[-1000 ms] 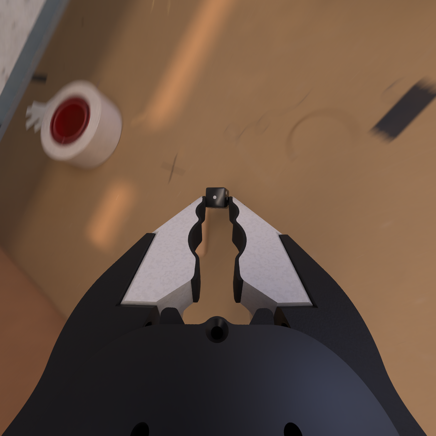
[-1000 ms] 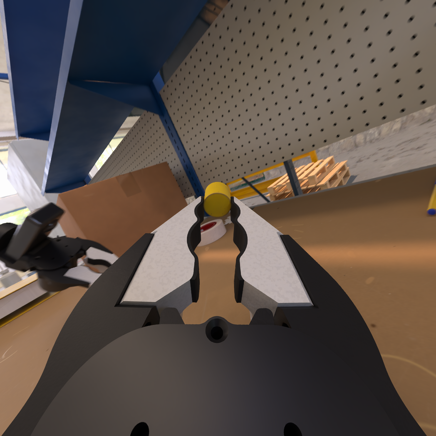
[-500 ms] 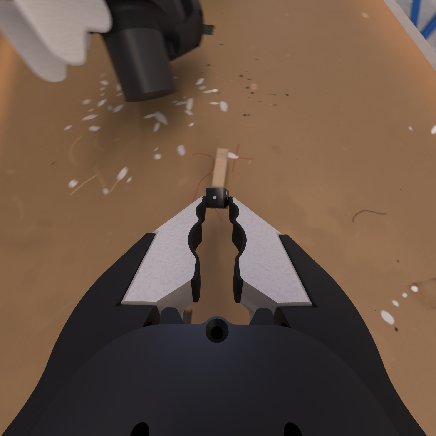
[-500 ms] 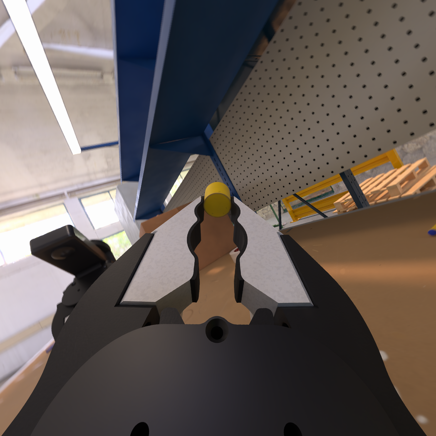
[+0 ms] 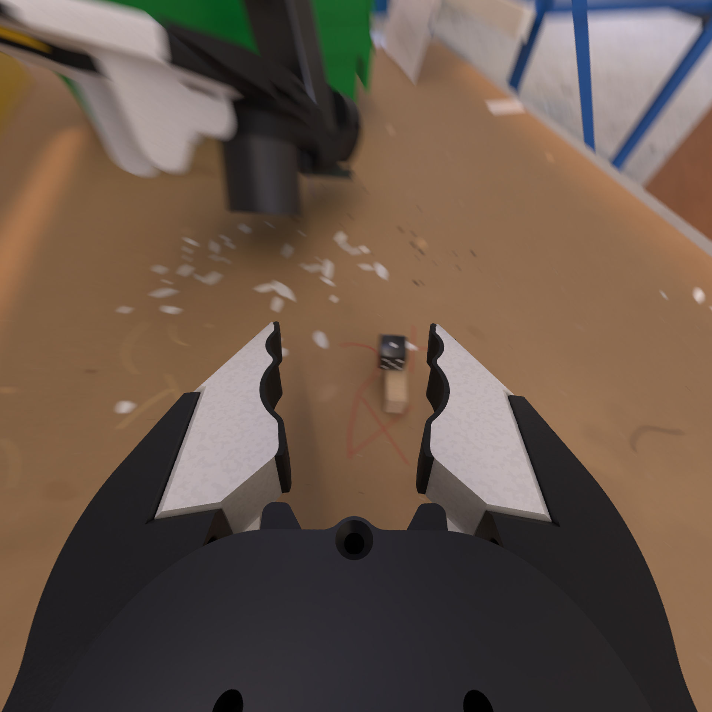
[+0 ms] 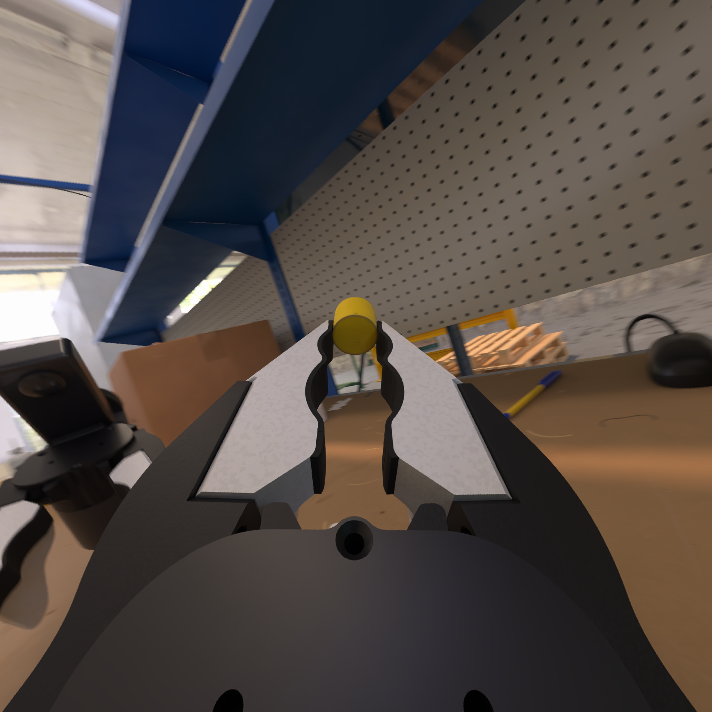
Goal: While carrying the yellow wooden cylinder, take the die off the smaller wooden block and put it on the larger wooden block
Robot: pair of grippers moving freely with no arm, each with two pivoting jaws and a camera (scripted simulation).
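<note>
In the left wrist view my left gripper (image 5: pixel 353 327) is open and empty above the brown table. Below and ahead of its fingertips, the black die (image 5: pixel 392 352) sits on the far end of a pale wooden block (image 5: pixel 395 393) lying on the table. The right gripper (image 5: pixel 127 104) shows blurred at the top left of that view. In the right wrist view my right gripper (image 6: pixel 353 327) is shut on the yellow wooden cylinder (image 6: pixel 354 332), held at the fingertips above the table. The left gripper (image 6: pixel 61 443) shows at the left edge. I see only one wooden block.
White chips (image 5: pixel 277 289) and red marks (image 5: pixel 370 431) lie on the table around the block. A green object (image 5: pixel 339 38) stands behind the right gripper. A pen (image 6: pixel 533 393) and a black mouse (image 6: pixel 680 362) lie at the right. A cardboard box (image 6: pixel 200 370) and a pegboard (image 6: pixel 501 215) stand behind.
My left gripper has opened and let go of the die, which now rests on the wooden block, and has drawn back. The right gripper still holds the cylinder and has tilted.
</note>
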